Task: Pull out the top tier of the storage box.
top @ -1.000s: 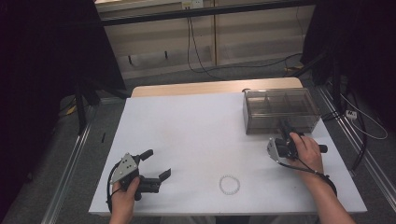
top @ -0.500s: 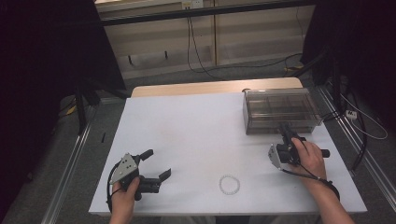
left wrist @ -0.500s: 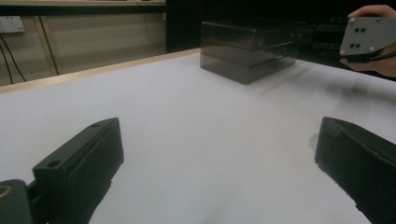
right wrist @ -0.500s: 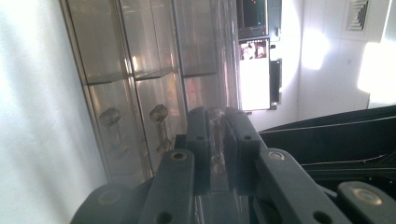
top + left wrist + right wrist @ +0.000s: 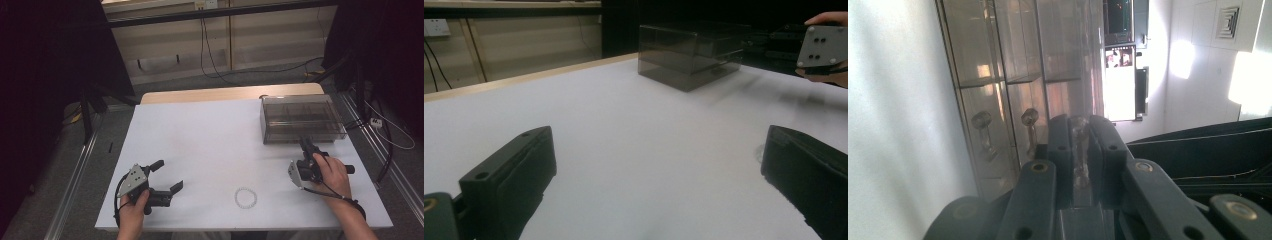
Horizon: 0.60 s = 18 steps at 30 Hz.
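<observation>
Gripping a clear drawer knob (image 5: pixel 1078 150), the right gripper (image 5: pixel 306 146) has its jaws nearly closed, pads pressed on either side of the knob, at the front of the smoky plastic drawer box (image 5: pixel 300 120) near the table's far right edge. In the right gripper view two more knobs (image 5: pixel 982 121) sit on neighbouring drawers, untouched. Step in hand looks like opening one drawer of the box; the drawer appears not yet drawn out. Left gripper (image 5: pixel 167 177) rests on the white table (image 5: pixel 200 145) at near left, jaws wide apart, nothing between them. Bead bracelet (image 5: pixel 245 197) lies flat on the table near the front edge, between the two hands, well apart from the box. Next move probably calls for a straight pull toward the person, keeping the pinch firm; the box may slide, since nothing braces it.
</observation>
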Each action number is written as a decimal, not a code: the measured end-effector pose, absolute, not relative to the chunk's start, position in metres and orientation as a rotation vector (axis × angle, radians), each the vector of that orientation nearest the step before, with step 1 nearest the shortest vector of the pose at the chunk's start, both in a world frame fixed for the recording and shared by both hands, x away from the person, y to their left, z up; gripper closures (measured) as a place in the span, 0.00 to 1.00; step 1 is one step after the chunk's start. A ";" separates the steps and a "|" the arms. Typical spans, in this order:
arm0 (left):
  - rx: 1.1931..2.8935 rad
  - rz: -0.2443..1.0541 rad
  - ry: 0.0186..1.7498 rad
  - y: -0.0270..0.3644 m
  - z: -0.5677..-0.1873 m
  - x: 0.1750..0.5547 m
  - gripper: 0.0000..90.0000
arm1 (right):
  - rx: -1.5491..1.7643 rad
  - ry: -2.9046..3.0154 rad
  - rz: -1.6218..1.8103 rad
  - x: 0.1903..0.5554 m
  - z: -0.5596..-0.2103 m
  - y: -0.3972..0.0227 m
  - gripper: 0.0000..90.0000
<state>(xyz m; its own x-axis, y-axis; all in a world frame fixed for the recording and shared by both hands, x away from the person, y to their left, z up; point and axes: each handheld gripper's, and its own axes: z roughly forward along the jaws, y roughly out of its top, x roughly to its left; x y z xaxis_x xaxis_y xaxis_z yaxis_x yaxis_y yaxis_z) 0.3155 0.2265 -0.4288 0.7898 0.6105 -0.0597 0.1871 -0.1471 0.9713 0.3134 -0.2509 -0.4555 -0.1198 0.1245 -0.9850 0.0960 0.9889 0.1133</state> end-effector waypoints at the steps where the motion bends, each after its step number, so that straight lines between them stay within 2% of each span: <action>1: 1.710 0.413 0.630 0.226 -0.429 0.315 0.02 | 0.160 1.695 0.032 0.313 -0.456 -0.251 0.91; 12: 1.712 0.410 0.628 0.226 -0.429 0.316 0.02 | 0.182 1.677 0.060 0.312 -0.458 -0.251 0.89; 18: 1.713 0.411 0.626 0.225 -0.429 0.315 0.02 | 0.220 1.673 0.135 0.311 -0.457 -0.247 0.83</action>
<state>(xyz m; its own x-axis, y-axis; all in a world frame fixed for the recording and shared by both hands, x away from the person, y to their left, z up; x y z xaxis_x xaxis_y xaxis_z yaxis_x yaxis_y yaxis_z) 0.3152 0.2250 -0.4288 0.7922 0.6073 -0.0600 0.1874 -0.1486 0.9710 0.3109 -0.2474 -0.4574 -0.1028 0.2233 -0.9693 0.0644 0.9739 0.2175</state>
